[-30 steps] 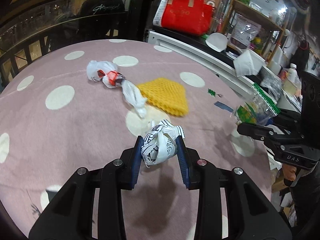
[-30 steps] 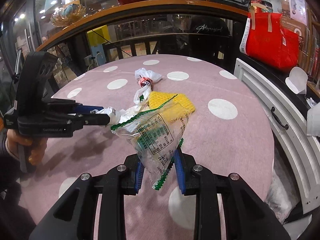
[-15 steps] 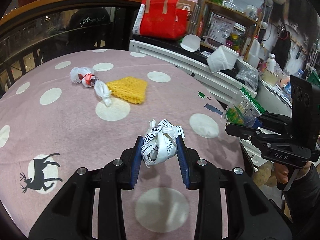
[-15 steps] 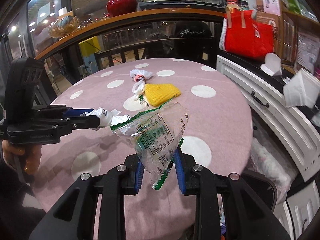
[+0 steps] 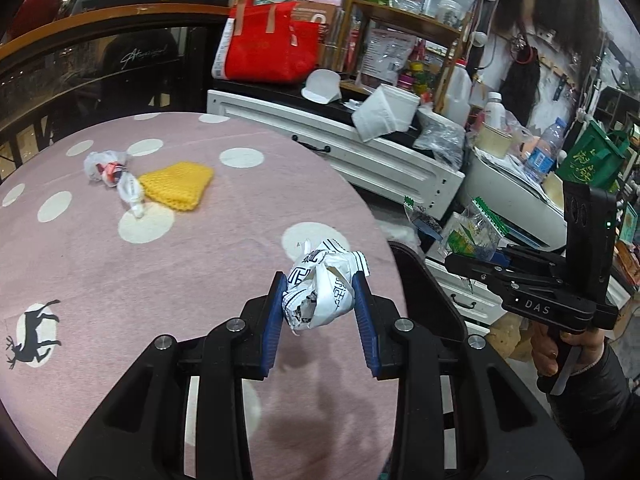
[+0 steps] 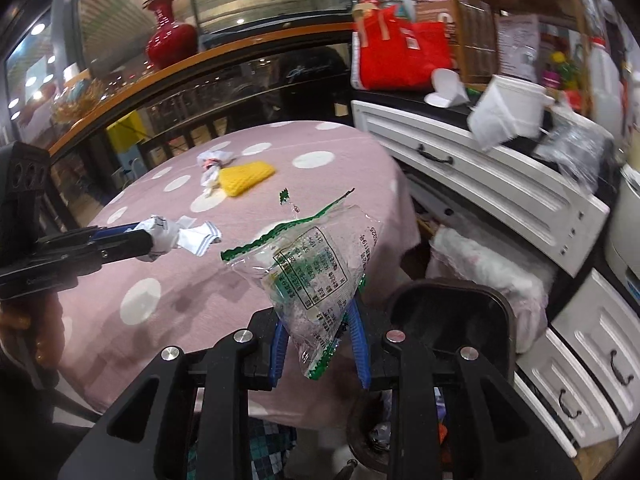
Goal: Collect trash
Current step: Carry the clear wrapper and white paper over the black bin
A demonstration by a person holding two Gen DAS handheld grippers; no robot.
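Observation:
My left gripper (image 5: 320, 300) is shut on a crumpled white wrapper with dark print (image 5: 322, 286), held above the pink dotted table (image 5: 120, 280) near its right edge; it also shows in the right wrist view (image 6: 172, 236). My right gripper (image 6: 318, 336) is shut on a clear plastic bag with green trim (image 6: 308, 264), held just past the table edge beside a dark bin (image 6: 452, 320). A white knotted wrapper (image 5: 114, 176) and a yellow mesh cloth (image 5: 178, 184) lie on the table's far side.
A white drawer cabinet (image 6: 480, 184) with clutter stands to the right of the table. A red bag (image 5: 268, 52) sits on it. A white plastic sack (image 6: 488, 268) lies behind the bin. A railing (image 6: 200, 80) runs behind the table.
Both grippers have pulled back and to the right with their trash. The table's right edge and the dark bin have come into view under the right gripper.

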